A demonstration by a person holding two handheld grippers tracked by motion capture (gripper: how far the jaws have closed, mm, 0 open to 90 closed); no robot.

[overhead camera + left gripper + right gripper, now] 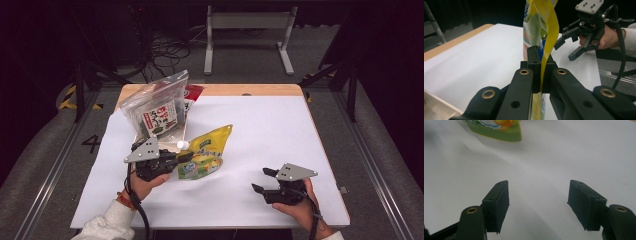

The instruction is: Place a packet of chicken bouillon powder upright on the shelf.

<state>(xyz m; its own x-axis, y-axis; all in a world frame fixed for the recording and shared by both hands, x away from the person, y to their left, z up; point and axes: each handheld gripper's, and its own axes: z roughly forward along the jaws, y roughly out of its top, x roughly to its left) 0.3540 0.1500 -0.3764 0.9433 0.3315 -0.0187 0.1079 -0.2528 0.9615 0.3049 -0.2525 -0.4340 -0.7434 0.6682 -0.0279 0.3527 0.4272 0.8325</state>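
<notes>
A yellow and green snack pouch (207,152) lies on the white table cover left of centre. My left gripper (189,156) is shut on its near left edge; in the left gripper view the yellow pouch (549,30) rises from between my clamped jaws, with the left gripper (541,71) pinching the film. My right gripper (263,180) stands open over bare white cover at the front right, nothing between its jaws. In the right gripper view the right gripper (539,205) is spread wide, and a green corner of the pouch (504,130) lies far ahead.
A clear bag of dark snacks with a red and white label (159,110) leans upright at the back left. A small white cap (183,145) lies beside it. The wooden table edge (260,90) runs along the back.
</notes>
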